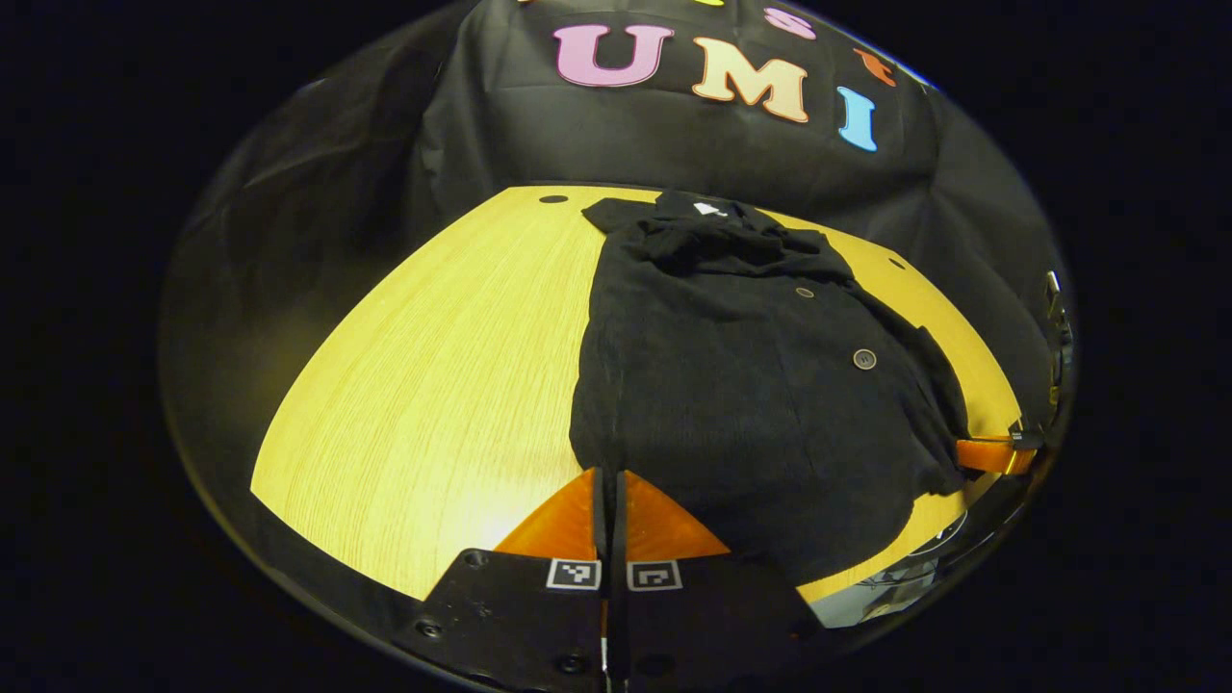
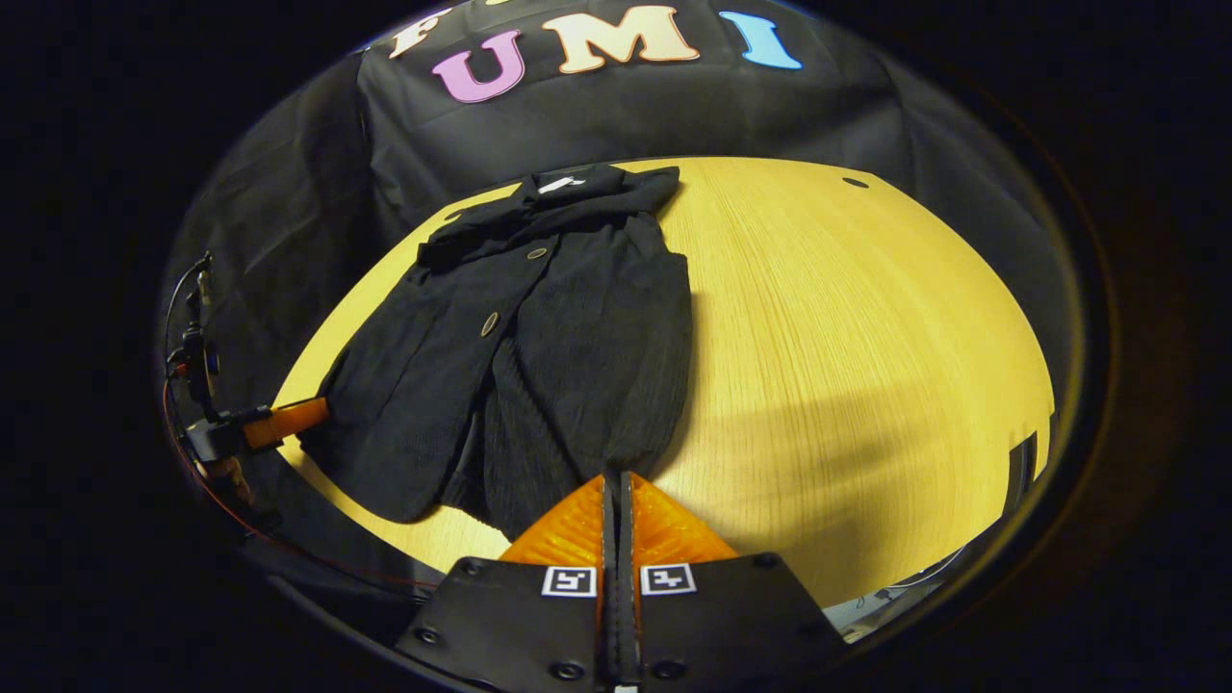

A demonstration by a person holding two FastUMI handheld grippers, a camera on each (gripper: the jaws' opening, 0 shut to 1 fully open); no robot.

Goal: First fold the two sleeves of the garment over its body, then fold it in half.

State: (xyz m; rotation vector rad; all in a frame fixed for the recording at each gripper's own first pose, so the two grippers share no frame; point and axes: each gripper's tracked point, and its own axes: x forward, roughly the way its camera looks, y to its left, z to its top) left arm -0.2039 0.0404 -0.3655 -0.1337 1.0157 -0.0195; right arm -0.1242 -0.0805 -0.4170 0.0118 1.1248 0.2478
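A black buttoned garment (image 1: 751, 404) lies flat on the yellow wooden table (image 1: 433, 385), collar at the far end and hem toward me. Cloth is bunched below its collar (image 1: 731, 245). My left gripper (image 1: 609, 474) is shut with its tips on the hem's left corner. In the left gripper view my right gripper (image 1: 962, 450) meets the hem's right corner. In the right gripper view the garment (image 2: 558, 356) lies left of centre, and my right gripper (image 2: 618, 476) is shut at its near hem corner. The left gripper (image 2: 313, 414) touches the far hem corner there.
Bare table (image 2: 847, 337) stretches wide to the garment's right in the right gripper view, and to its left (image 1: 414, 318) in the left gripper view. The booth's black cloth wall rises behind the table's far edge. A small dark hole (image 2: 855, 182) marks the tabletop.
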